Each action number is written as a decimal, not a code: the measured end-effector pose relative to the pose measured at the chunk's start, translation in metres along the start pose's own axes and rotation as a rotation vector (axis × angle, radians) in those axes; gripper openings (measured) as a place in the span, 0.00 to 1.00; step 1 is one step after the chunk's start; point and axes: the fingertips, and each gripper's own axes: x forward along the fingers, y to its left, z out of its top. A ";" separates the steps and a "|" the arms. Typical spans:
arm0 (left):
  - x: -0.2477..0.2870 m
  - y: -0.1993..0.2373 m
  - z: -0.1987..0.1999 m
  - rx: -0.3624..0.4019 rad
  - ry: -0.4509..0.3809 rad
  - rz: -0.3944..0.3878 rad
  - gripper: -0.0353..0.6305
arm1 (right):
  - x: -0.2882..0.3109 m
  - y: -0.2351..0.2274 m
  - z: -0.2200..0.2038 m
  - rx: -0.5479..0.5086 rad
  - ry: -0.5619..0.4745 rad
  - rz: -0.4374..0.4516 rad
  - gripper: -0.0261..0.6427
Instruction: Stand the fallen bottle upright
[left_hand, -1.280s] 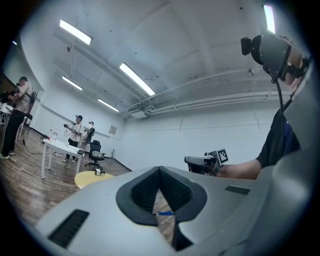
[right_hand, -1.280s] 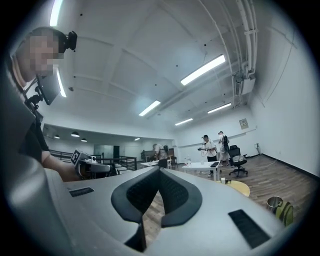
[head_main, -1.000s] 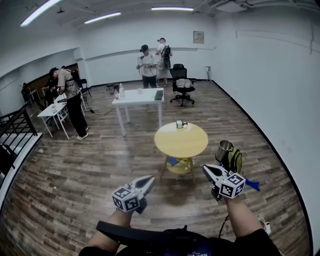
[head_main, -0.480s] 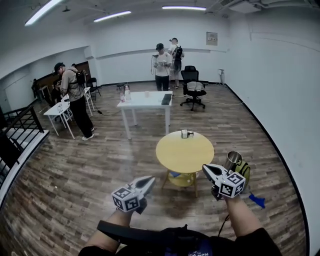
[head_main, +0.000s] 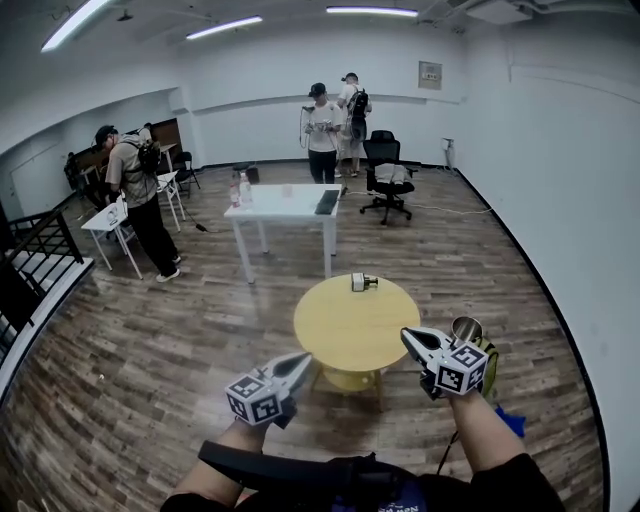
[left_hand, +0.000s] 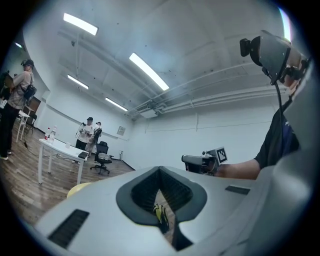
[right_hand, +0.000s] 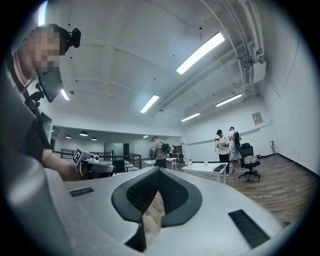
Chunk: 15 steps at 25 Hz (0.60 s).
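Note:
A small bottle (head_main: 362, 282) lies on its side at the far edge of the round yellow table (head_main: 340, 330). Both grippers are held level in front of me, short of the table's near edge. My left gripper (head_main: 302, 359) is shut and holds nothing. My right gripper (head_main: 409, 336) is also shut and empty, beside the table's right rim. In the left gripper view the left gripper (left_hand: 161, 200) has its jaws closed, and the right gripper (left_hand: 200, 162) shows beyond them. The right gripper view shows closed jaws on the right gripper (right_hand: 152, 205), with the left gripper (right_hand: 92, 162) off to the side.
A metal cup (head_main: 466, 329) sits on a yellow-green bag (head_main: 480, 358) on the floor right of the table. Farther back stand a white table (head_main: 285, 203), an office chair (head_main: 388, 185) and several people. A black railing (head_main: 30, 260) lines the left.
I have walked towards the round yellow table, which now sits closer and lower in the head view. Both grippers keep their places in that view and stay shut.

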 end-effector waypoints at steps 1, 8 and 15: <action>0.008 0.009 0.000 0.001 0.002 -0.003 0.06 | 0.006 -0.009 -0.002 0.002 0.002 0.000 0.07; 0.050 0.098 0.004 -0.022 0.010 -0.045 0.06 | 0.079 -0.061 -0.019 0.011 0.020 -0.039 0.07; 0.077 0.209 0.037 0.006 0.044 -0.124 0.06 | 0.175 -0.100 -0.010 -0.005 -0.006 -0.117 0.07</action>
